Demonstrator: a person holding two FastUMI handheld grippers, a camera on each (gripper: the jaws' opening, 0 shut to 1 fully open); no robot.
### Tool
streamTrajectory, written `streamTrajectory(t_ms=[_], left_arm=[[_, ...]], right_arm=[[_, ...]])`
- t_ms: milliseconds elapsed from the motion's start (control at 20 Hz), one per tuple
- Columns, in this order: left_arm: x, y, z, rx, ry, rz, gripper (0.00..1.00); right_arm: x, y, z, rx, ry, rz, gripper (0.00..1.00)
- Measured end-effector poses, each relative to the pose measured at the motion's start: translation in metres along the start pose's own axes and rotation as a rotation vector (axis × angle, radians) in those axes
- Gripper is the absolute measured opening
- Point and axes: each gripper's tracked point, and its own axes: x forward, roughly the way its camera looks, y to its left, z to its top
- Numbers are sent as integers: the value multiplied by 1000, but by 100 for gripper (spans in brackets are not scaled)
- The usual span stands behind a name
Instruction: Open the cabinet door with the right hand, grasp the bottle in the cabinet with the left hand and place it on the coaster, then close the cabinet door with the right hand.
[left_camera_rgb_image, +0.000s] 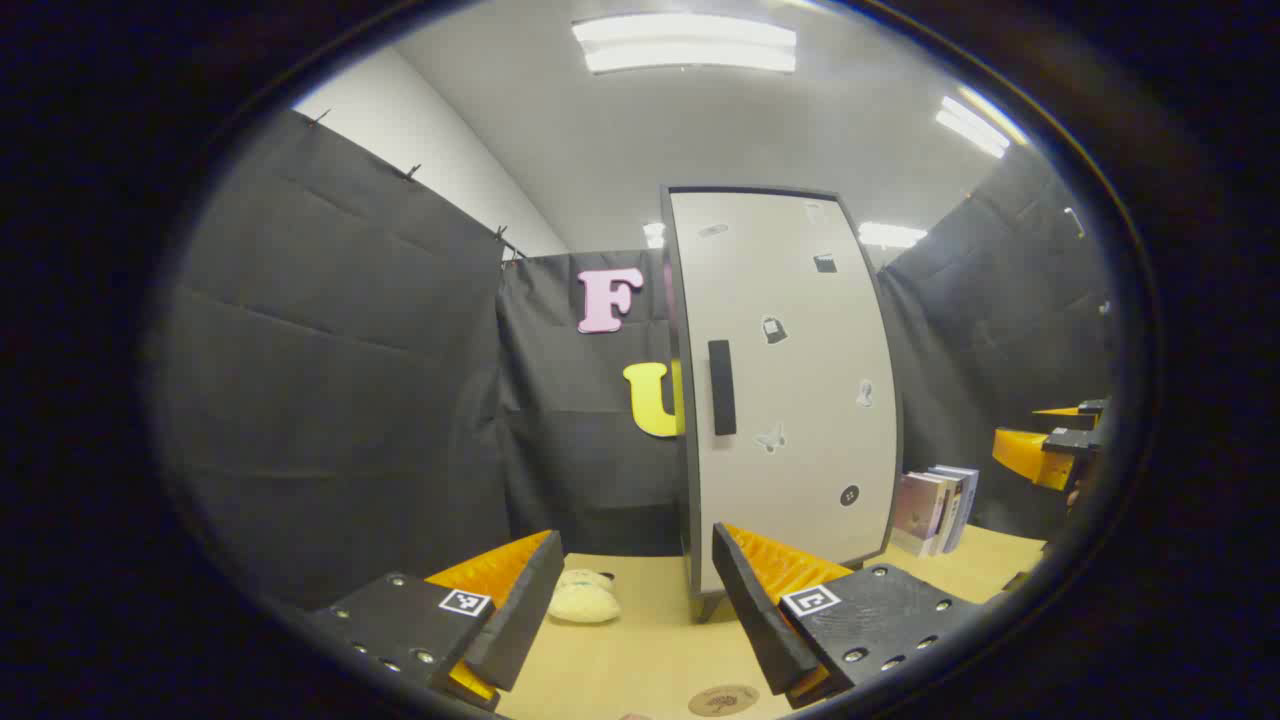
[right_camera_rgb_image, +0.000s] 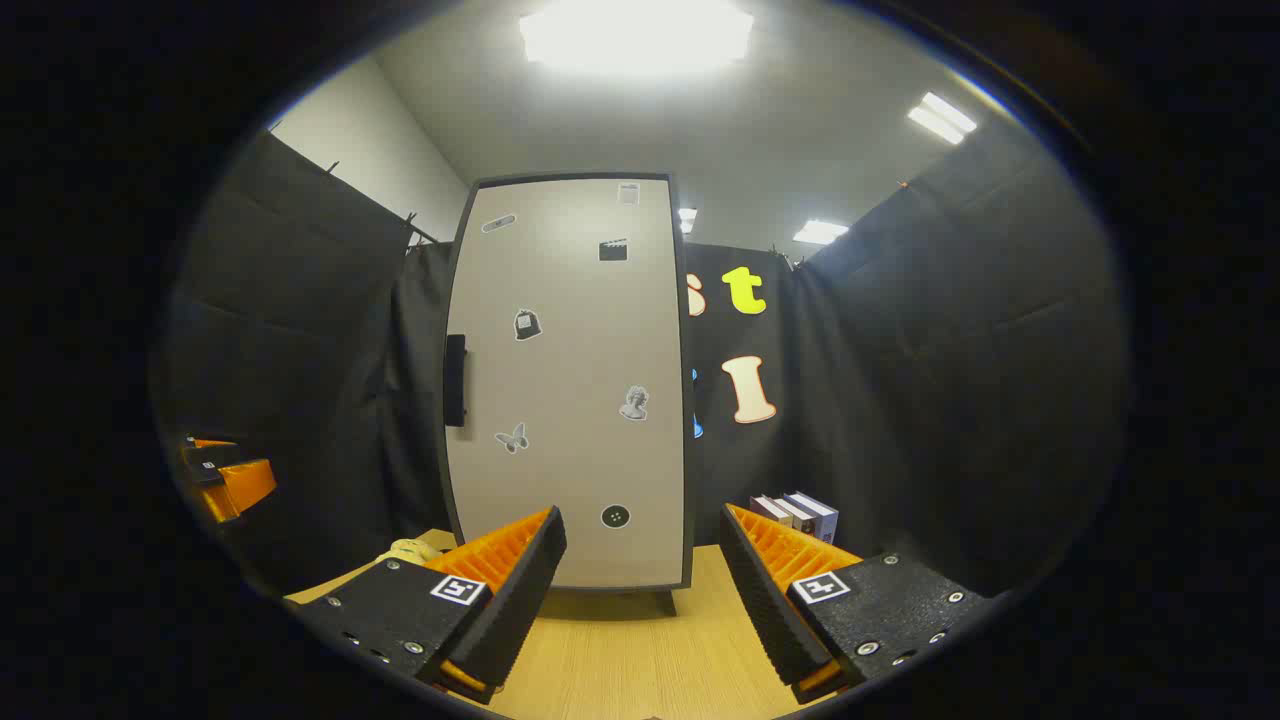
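The cabinet (left_camera_rgb_image: 790, 390) stands upright on the wooden worktop (left_camera_rgb_image: 640, 650), its long axis vertical, with its pale, sticker-dotted door (right_camera_rgb_image: 570, 380) shut flat across the front. A black bar handle (left_camera_rgb_image: 722, 387) runs vertically near the door's left edge as seen in both views. In the left gripper view the left tool (left_camera_rgb_image: 635, 600) hangs above the worktop with its fingers spread wide and nothing between them; a round coaster (left_camera_rgb_image: 722, 699) lies on the worktop just below them, and a pale plush item (left_camera_rgb_image: 585, 597) sits near the cabinet's foot. Some books (left_camera_rgb_image: 938, 510) stand upright just beside the cabinet's right side. The right tool (right_camera_rgb_image: 640, 590) faces the door squarely, fingers apart and holding nothing, well short of the handle. The bottle is hidden behind the shut door.
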Motion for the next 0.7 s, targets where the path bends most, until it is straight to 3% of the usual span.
streamTrajectory(t_ms=[700], left_arm=[[-1, 0, 0, -11, 0, 16, 92]], right_arm=[[7, 5, -5, 8, 16, 21, 95]])
